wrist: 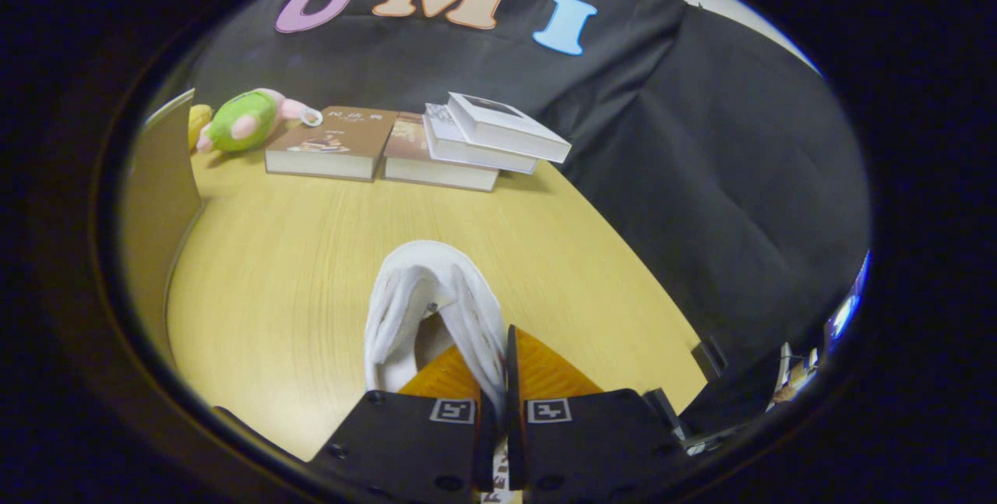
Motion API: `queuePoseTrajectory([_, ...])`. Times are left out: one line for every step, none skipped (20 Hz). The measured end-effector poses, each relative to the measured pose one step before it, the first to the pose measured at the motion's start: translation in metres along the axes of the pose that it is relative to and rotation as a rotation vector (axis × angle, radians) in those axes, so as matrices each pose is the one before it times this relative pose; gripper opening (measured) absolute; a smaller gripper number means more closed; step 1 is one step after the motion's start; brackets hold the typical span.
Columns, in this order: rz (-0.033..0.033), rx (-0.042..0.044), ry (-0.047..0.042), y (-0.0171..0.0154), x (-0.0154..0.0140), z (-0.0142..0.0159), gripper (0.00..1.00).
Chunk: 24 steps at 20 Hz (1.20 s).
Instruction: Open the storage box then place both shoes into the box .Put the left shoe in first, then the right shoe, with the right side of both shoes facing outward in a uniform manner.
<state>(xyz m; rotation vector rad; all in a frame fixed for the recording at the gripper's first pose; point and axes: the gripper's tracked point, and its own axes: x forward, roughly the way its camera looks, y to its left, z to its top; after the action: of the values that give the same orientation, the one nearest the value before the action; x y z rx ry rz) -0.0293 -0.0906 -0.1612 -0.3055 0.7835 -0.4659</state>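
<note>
Wooden table (311,255) — jaws nearly closed, pinching white shoe (436,309) collar.

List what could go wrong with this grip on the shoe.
1. The hand-held gripper pinches only one thin side wall of the white shoe, so the shoe may swing or slip out.
2. The shoe hangs ahead of the fingers over the wooden table; a dangling toe could catch on something when it is moved.

White shoe (432,309) on pale wood-grain table (311,255); green-and-pink plush toy (245,121) — brown-covered books (335,142).
</note>
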Motion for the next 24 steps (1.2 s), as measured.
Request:
queuePoseTrajectory([-0.002,0.006,-0.00617,-0.00167,-0.00698,0.00539,0.1])
queuePoseTrajectory([-0.00586,0.01019,-0.01138,-0.00191,-0.00658,0.0073,0.1])
queuePoseTrajectory([-0.00336,0.0089,-0.01672,-0.00152,-0.00929,0.00851,0.1])
queuePoseTrajectory([-0.00066,0.00818,-0.02144,-0.00047,-0.00897,0.00916,0.1])
queuePoseTrajectory([0.00284,0.00876,-0.01953,-0.0003,-0.01075,0.00892,0.1])
queuePoseTrajectory([0.00231,0.01115,-0.01579,0.0002,-0.01128,0.00722,0.1])
queuePoseTrajectory([-0.00203,0.0087,-0.0165,-0.00052,-0.01252,0.00906,0.1])
queuePoseTrajectory([-0.00588,0.00351,-0.02022,-0.00099,-0.01178,0.00995,0.1])
queuePoseTrajectory([-0.00869,0.00075,-0.0197,-0.00073,-0.01356,0.01104,0.1])
queuePoseTrajectory([-0.00746,-0.00247,-0.02121,-0.00029,-0.01313,0.01149,0.1])
queuePoseTrajectory([-0.00682,-0.00523,-0.02019,0.00098,-0.01354,0.01285,0.1])
queuePoseTrajectory([-0.00878,-0.0084,-0.02006,0.00093,-0.0116,0.01294,0.1])
queuePoseTrajectory([-0.00805,-0.00728,-0.01442,0.00113,-0.01178,0.01329,0.1])
queuePoseTrajectory([-0.00349,-0.00561,-0.01078,0.00383,-0.01116,0.01268,0.1])
queuePoseTrajectory([0.0019,-0.00621,-0.01544,0.00425,-0.01211,0.01402,0.1])
queuePoseTrajectory([0.00438,-0.01099,-0.01737,0.00627,-0.00871,0.0141,0.1])
queuePoseTrajectory([0.00741,-0.01134,-0.02529,0.00678,-0.00961,0.01605,0.1])
queuePoseTrajectory([0.01233,-0.00748,-0.02536,0.00906,-0.00957,0.0166,0.1])
queuePoseTrajectory([0.02139,0.00144,-0.02608,0.01346,-0.00839,0.01538,0.1])
queuePoseTrajectory([0.0353,0.00229,-0.02656,0.01823,-0.00222,0.01156,0.1])
queuePoseTrajectory([0.04495,0.00502,-0.02076,0.02089,-0.00291,0.01186,0.1])
queuePoseTrajectory([0.05013,0.00648,-0.01258,0.02427,-0.00103,0.00906,0.1])
queuePoseTrajectory([0.05665,0.00687,-0.01068,0.02563,0.00057,0.00688,0.1])
queuePoseTrajectory([0.05306,0.01294,-0.00037,0.02621,0.0049,0.00243,0.1])
